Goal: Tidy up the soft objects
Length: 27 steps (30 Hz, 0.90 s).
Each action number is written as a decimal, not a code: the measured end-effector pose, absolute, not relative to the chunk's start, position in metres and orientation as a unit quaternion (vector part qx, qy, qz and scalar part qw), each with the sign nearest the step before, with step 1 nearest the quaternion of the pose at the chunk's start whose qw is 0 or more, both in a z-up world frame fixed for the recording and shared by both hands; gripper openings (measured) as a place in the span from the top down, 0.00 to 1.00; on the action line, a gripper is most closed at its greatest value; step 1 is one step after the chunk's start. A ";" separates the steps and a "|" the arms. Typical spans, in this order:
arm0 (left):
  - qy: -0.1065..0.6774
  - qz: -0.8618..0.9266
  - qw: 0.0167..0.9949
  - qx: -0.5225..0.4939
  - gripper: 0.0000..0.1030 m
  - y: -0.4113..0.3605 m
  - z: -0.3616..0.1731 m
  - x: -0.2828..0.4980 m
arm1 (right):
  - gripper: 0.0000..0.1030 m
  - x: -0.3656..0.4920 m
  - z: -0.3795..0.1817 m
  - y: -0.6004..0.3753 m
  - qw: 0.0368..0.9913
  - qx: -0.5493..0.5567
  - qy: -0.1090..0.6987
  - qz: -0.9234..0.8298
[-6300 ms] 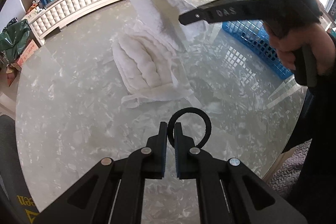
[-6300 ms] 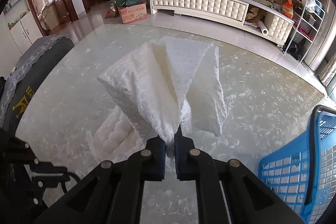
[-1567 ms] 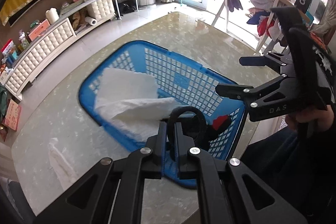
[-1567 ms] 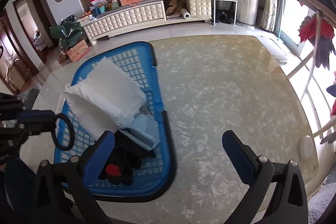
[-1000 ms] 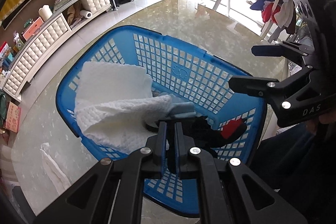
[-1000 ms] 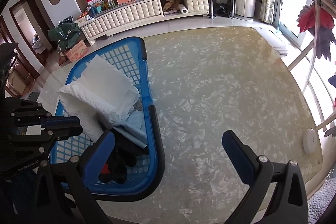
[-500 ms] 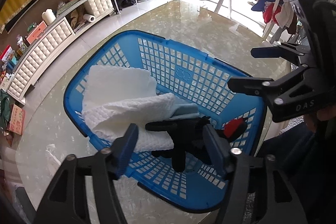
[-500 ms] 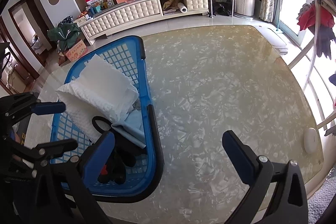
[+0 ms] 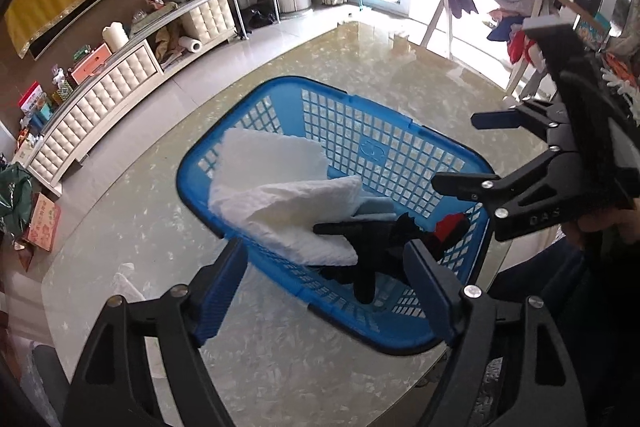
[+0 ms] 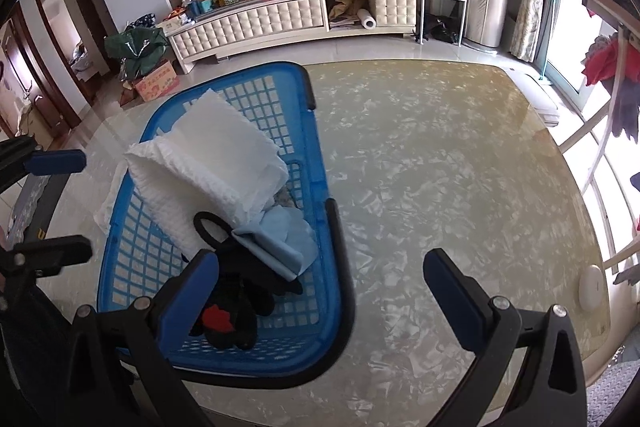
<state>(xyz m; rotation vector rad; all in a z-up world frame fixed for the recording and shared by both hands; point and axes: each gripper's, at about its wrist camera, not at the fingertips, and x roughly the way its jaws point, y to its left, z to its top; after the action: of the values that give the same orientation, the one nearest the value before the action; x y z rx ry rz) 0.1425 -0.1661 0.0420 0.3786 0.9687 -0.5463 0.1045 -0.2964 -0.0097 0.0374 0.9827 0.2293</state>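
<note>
A glossy marble-patterned table (image 10: 440, 167) filled a living room, with a cream tufted sideboard (image 10: 256, 17) along the wall at 12 o'clock. On it stood a blue plastic lattice basket (image 9: 384, 155) holding a folded white quilted cloth (image 9: 288, 203), a pale blue cloth (image 10: 280, 239) and a black glove (image 9: 360, 247). The left gripper (image 9: 324, 287) hung above the glove at 6 o'clock, its jaws just opened and empty. The right gripper (image 10: 320, 291), jaws wide apart and empty, hovered at the basket's 3 o'clock rim.
</note>
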 end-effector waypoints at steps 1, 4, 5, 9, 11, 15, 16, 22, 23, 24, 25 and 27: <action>0.453 -0.258 0.835 0.176 0.17 -0.162 0.044 0.141 | 0.00 0.106 -0.010 -0.295 0.874 0.017 0.473 0.110; 0.444 -0.250 0.841 0.179 0.15 -0.146 0.048 0.136 | 0.00 0.110 -0.013 -0.289 0.869 0.015 0.483 0.108; 0.443 -0.246 0.843 0.183 0.13 -0.143 0.048 0.135 | 0.00 0.111 -0.012 -0.287 0.868 0.013 0.484 0.107; 0.433 -0.231 0.850 0.193 0.00 -0.118 0.050 0.127 | 0.00 0.109 0.001 -0.276 0.880 0.000 0.464 0.104; 0.433 -0.228 0.852 0.189 0.00 -0.106 0.051 0.124 | 0.00 0.107 0.007 -0.269 0.881 0.001 0.460 0.114; 0.423 -0.221 0.860 0.180 0.00 -0.078 0.054 0.117 | 0.00 0.103 0.017 -0.253 0.880 -0.011 0.458 0.124; 0.422 -0.221 0.862 0.177 0.00 -0.073 0.055 0.115 | 0.00 0.102 0.020 -0.249 0.881 -0.015 0.457 0.123; 0.412 -0.206 0.875 0.150 0.00 -0.034 0.055 0.114 | 0.00 0.105 0.034 -0.225 0.881 -0.028 0.453 0.131; 0.413 -0.199 0.877 0.143 0.00 -0.026 0.054 0.115 | 0.00 0.107 0.035 -0.220 0.881 -0.029 0.453 0.134; 0.415 -0.195 0.878 0.138 0.00 -0.021 0.053 0.116 | 0.00 0.108 0.036 -0.215 0.881 -0.029 0.453 0.135; 0.418 -0.189 0.879 0.130 0.00 -0.012 0.053 0.117 | 0.00 0.109 0.036 -0.208 0.881 -0.030 0.453 0.136; 0.416 -0.187 0.882 0.117 0.00 0.001 0.052 0.117 | 0.00 0.112 0.035 -0.201 0.880 -0.030 0.453 0.139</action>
<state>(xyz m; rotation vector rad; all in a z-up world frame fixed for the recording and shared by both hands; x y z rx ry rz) 0.1171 0.0006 0.0525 0.2438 0.8662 -0.3895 0.1119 -0.2005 0.0354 -0.0629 0.9442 0.2902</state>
